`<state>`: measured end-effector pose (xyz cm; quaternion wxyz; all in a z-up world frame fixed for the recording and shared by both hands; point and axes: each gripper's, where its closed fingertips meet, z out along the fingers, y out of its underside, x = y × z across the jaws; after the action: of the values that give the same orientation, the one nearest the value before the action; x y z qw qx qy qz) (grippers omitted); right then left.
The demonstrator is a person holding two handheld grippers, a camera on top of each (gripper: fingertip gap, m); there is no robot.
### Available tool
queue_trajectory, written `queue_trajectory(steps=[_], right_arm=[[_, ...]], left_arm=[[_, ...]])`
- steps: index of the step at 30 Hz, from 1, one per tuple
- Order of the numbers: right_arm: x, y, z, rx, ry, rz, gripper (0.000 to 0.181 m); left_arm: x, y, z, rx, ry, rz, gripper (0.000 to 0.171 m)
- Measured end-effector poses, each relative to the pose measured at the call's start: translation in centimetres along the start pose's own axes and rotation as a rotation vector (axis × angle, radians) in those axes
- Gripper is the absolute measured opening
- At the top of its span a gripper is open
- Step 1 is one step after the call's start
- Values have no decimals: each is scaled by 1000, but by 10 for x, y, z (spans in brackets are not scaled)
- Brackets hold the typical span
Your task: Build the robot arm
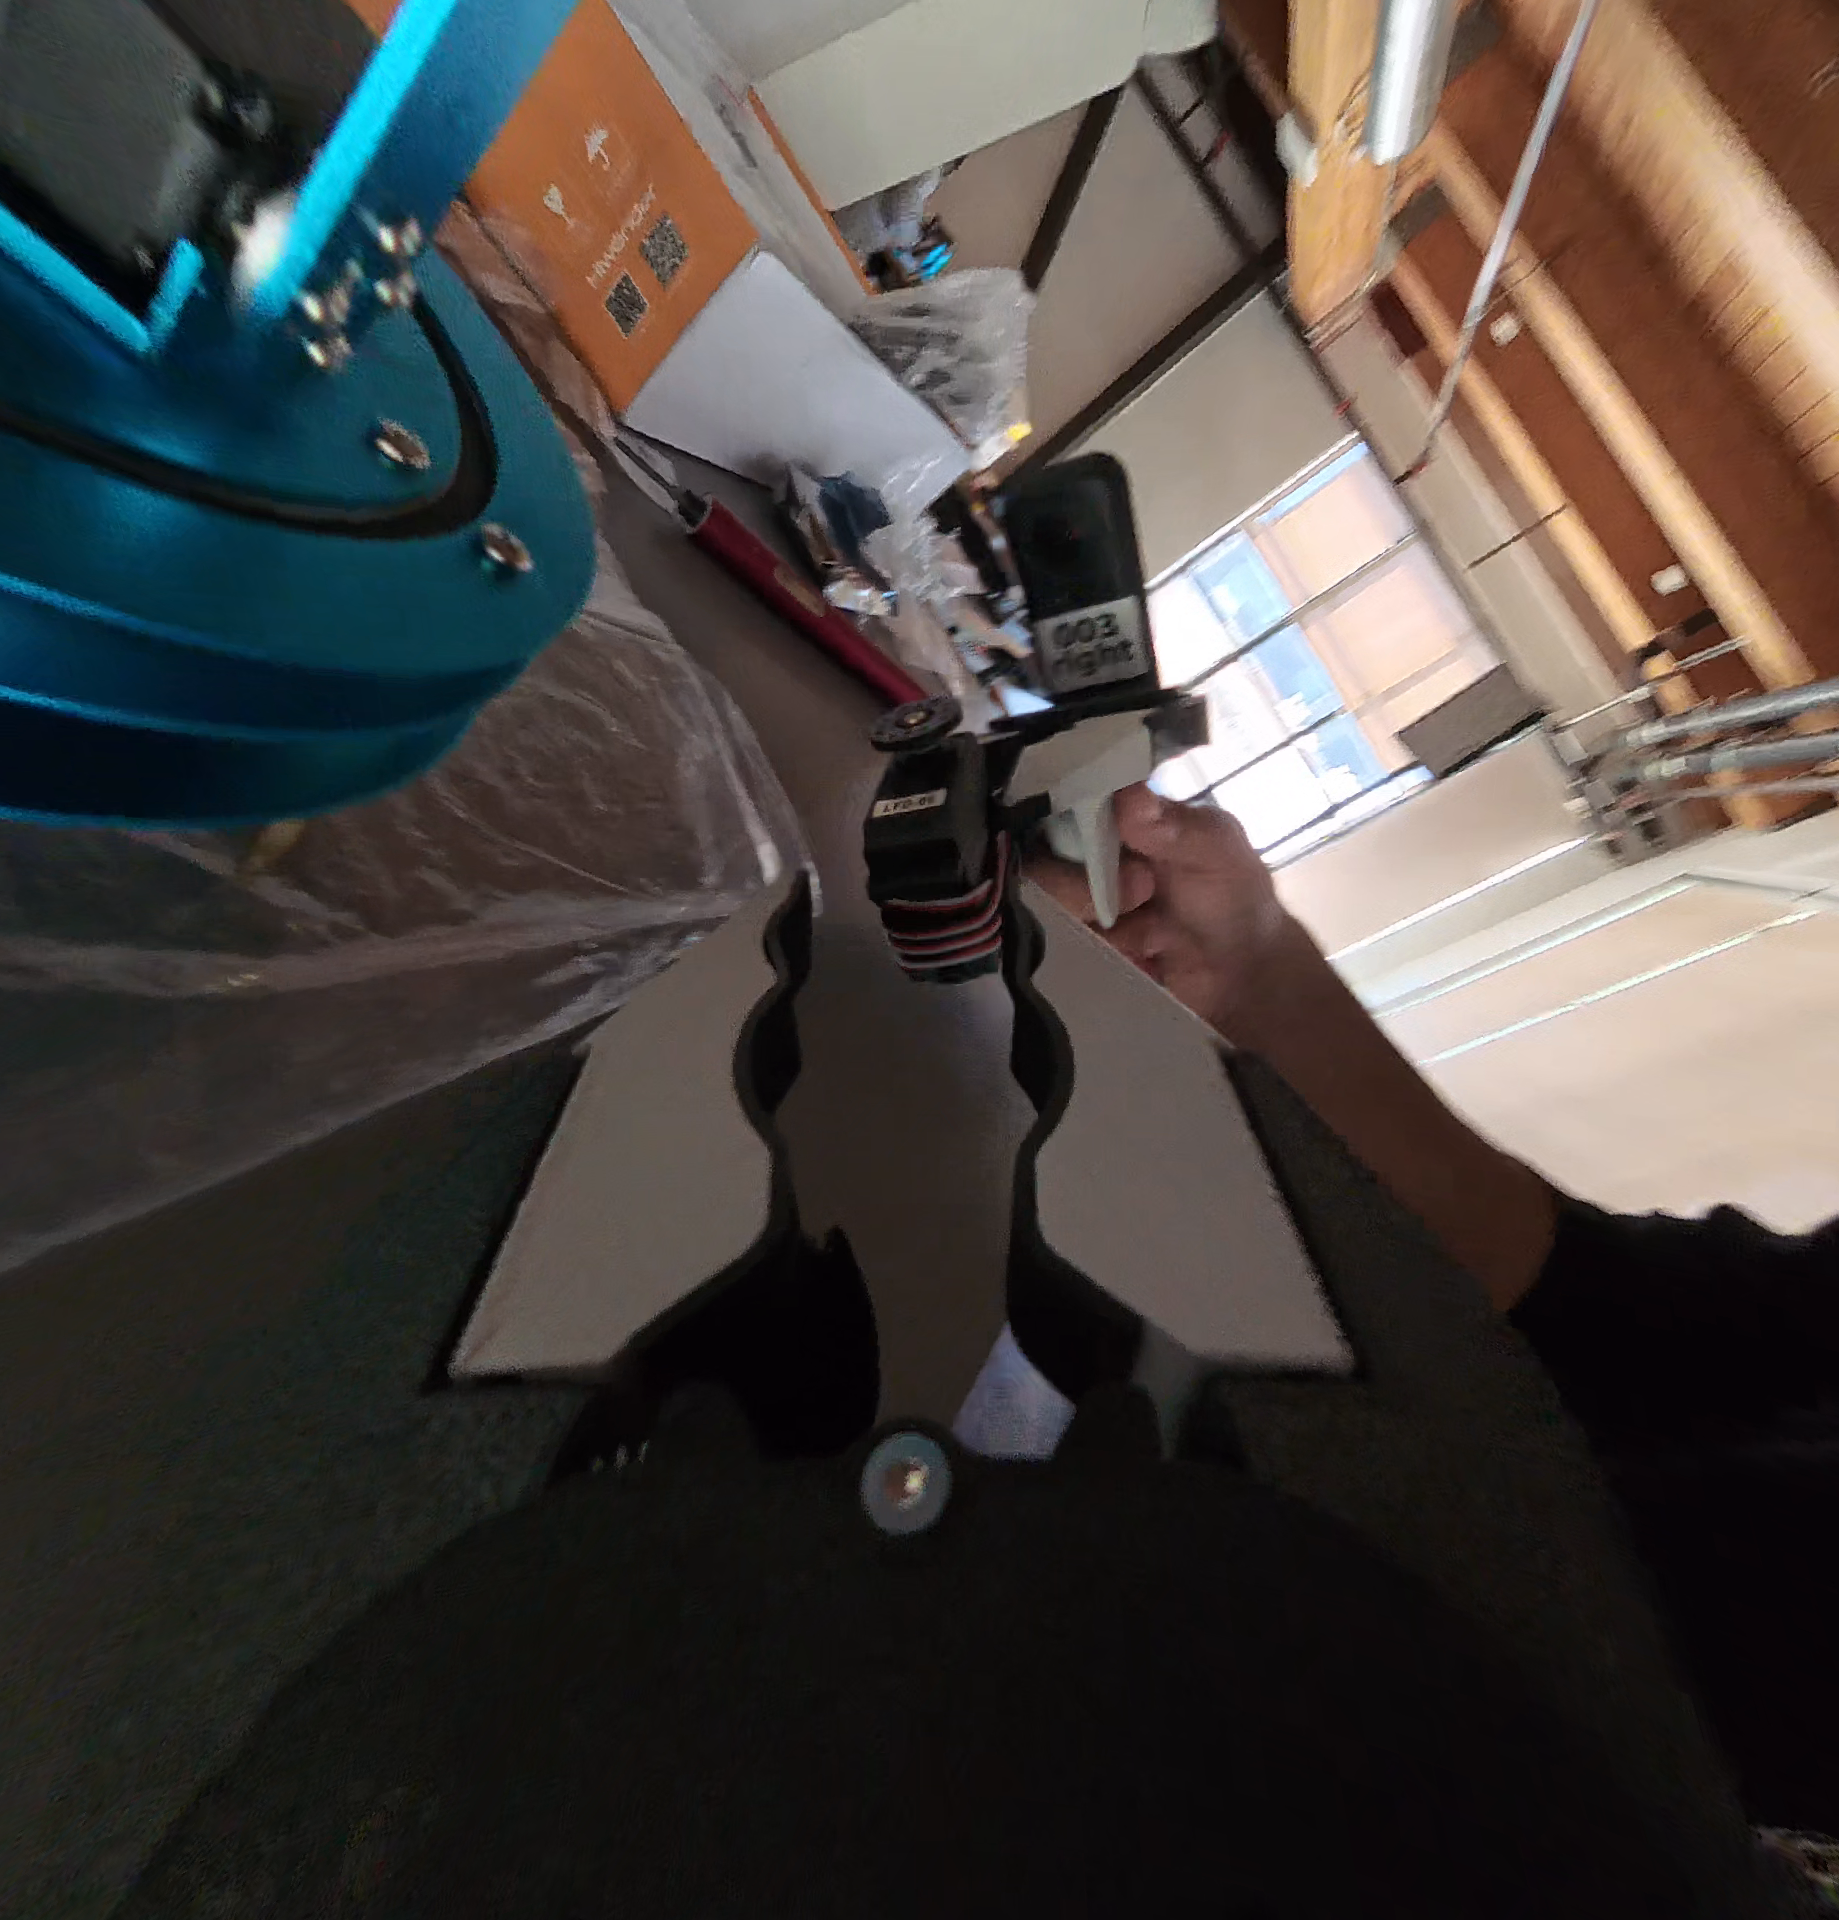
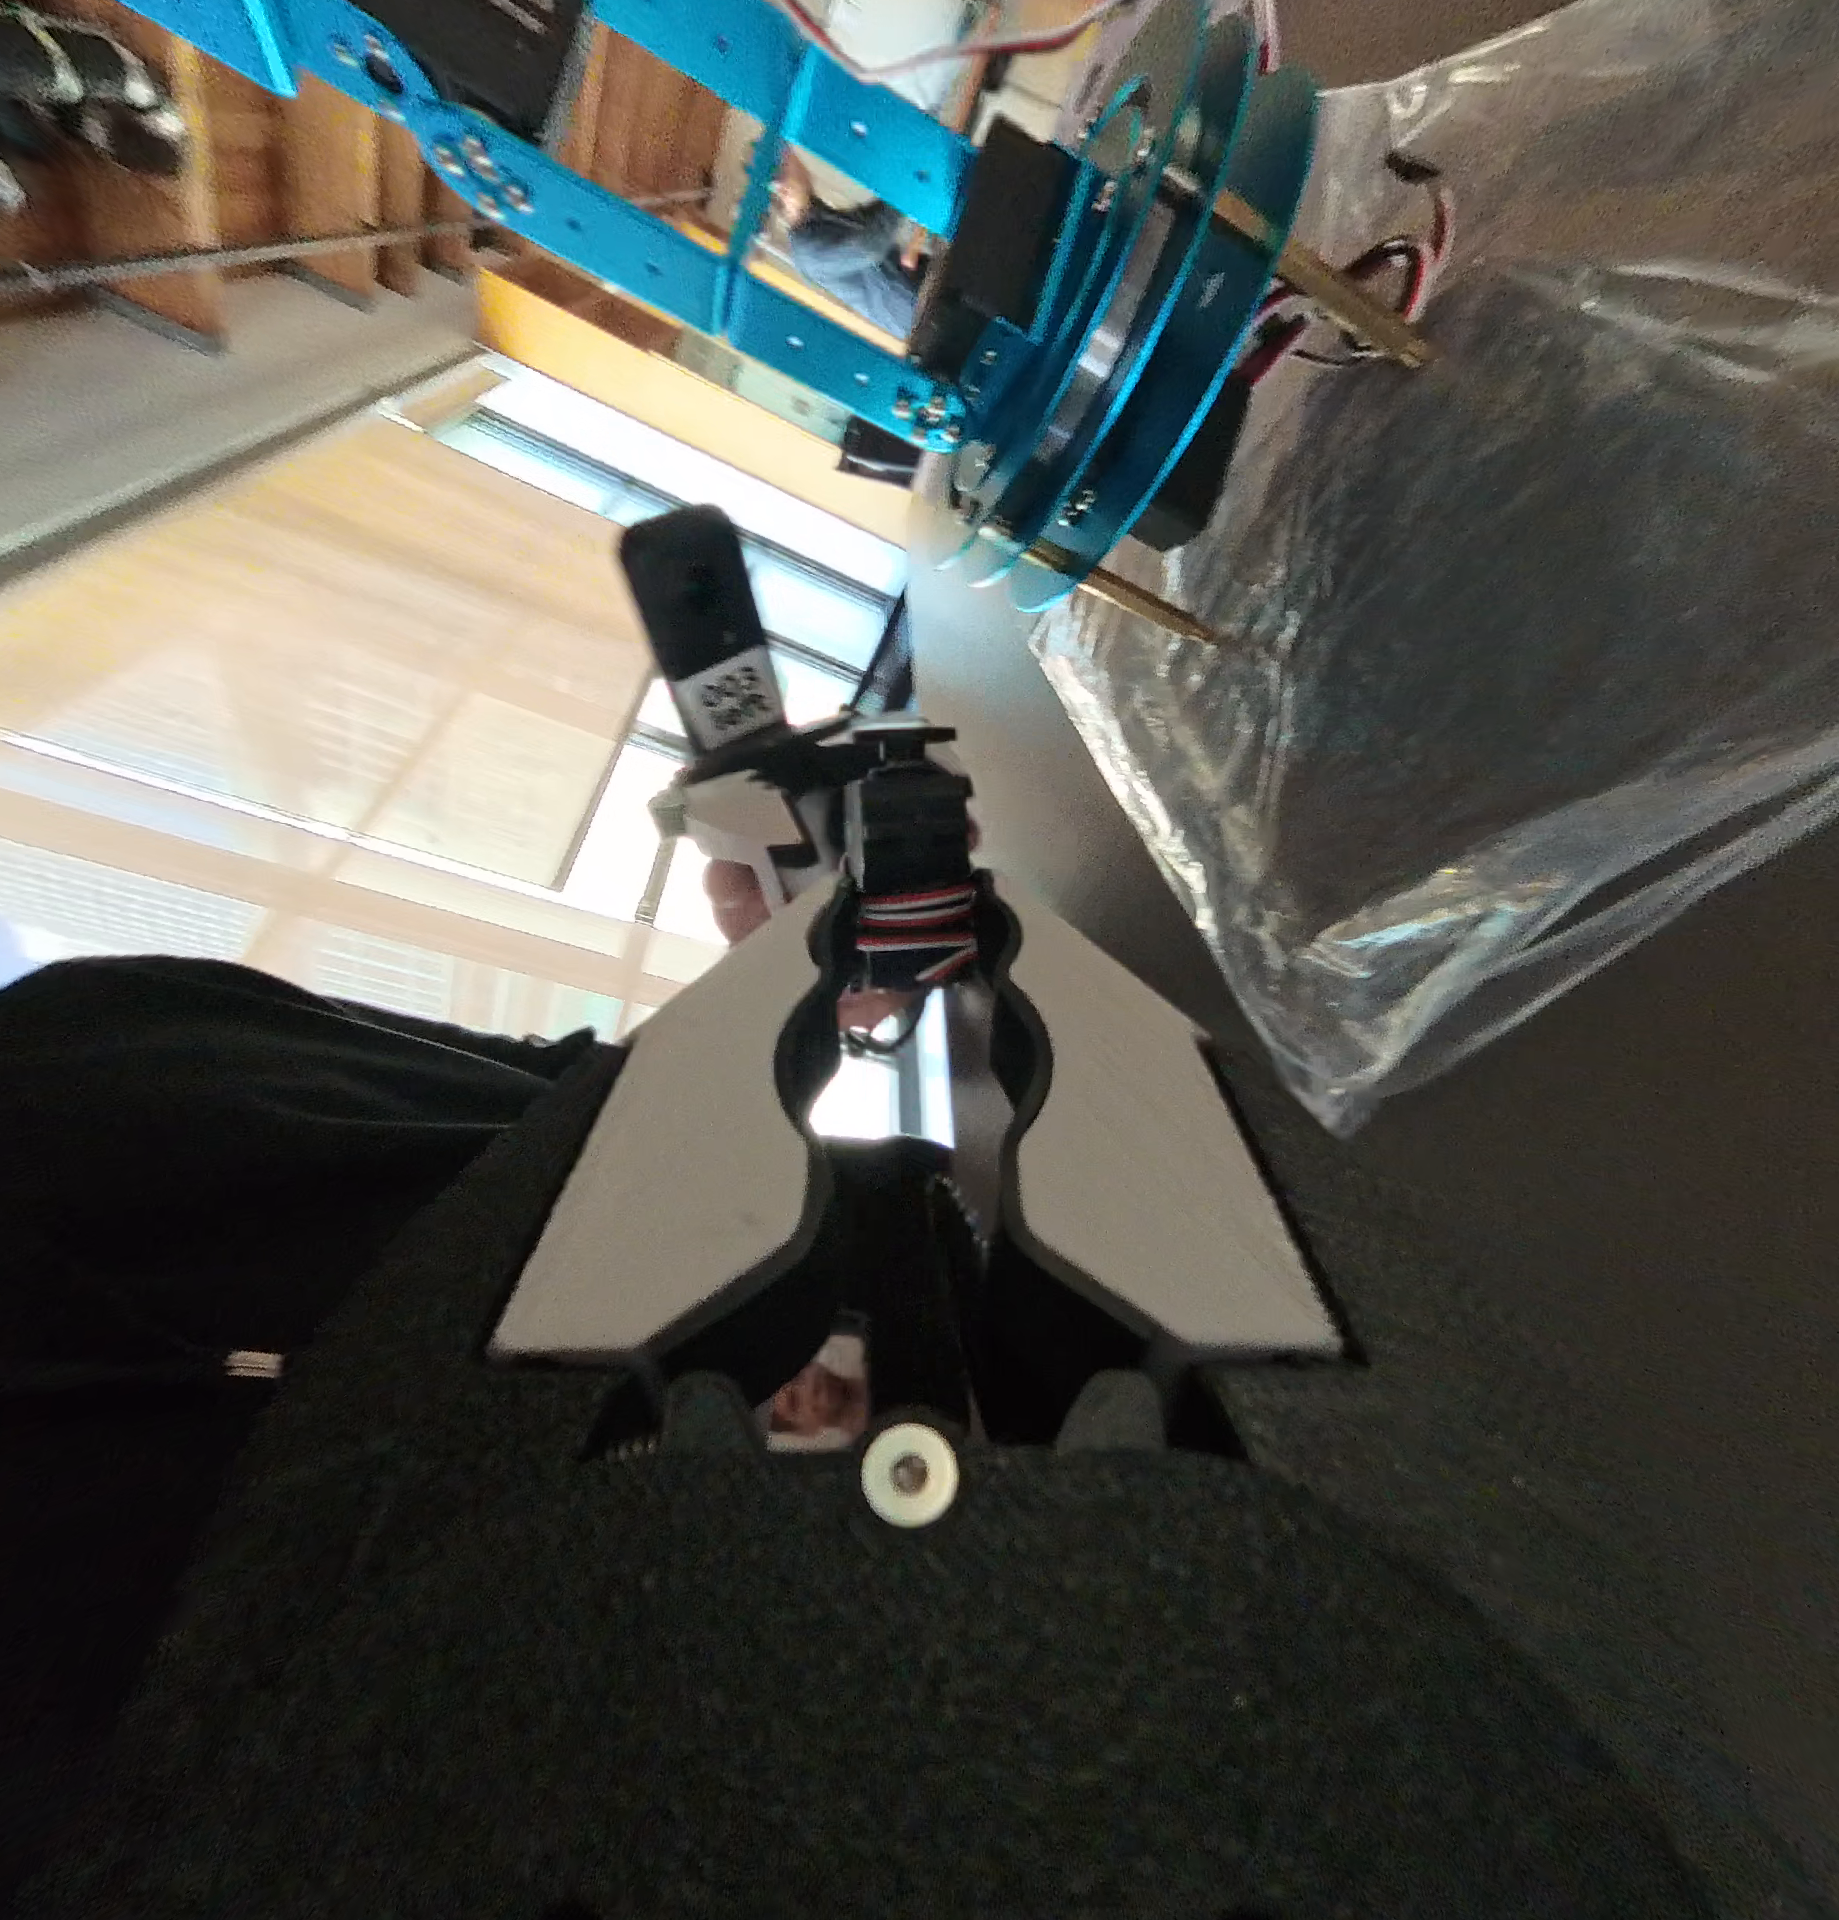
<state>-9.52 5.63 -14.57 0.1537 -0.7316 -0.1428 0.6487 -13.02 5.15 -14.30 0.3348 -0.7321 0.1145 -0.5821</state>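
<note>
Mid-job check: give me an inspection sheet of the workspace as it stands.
Surface: dark table, partly under a clear plastic bag.
Job's things: black servo; blue disc-based kit on the bag.
Clutter: red tube and orange-white box farther back.
Grippers: right gripper shut on servo; left gripper open, servo between its tips.
Cables: lead coiled round servo; loose wires at kit base.
Surroundings: windows; hand on the right gripper's handle.

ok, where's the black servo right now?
Right wrist view, centre: the black servo, wire-wrapped, sits between the tips of the right tongs, below the blue disc assembly and left of the clear plastic bag.
</note>
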Motion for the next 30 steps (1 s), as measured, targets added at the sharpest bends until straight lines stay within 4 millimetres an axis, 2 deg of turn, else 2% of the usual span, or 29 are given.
queue_trajectory(steps=[3, 4, 5, 10, 16, 21, 26, 30], right_arm=[[-13, 0, 3, 28, -63, 31, 22], [-16, 0, 3, 33, -73, 37, 22], [-17, 1, 4, 33, -74, 37, 22], [-23, 3, 3, 37, -86, 25, 22], [-25, 1, 3, 40, -89, -6, 22], [-45, 5, 11, -28, -181, -100, 26], [-47, 3, 10, -58, -137, -200, 24], [-48, -2, 10, -57, -154, -193, 25]], left_arm=[[9, -2, 7, 35, 89, -98, 40], [14, -5, 7, 50, 123, -127, 37], [20, -7, 6, 60, 162, -137, 26], [26, -7, 4, 60, 188, -167, 22], [27, -6, 3, 48, 199, -162, 22], [45, -6, 3, 35, 281, -96, 21], [47, -11, 4, 27, 285, -83, 21], [47, -15, 5, 31, 282, -72, 21]])
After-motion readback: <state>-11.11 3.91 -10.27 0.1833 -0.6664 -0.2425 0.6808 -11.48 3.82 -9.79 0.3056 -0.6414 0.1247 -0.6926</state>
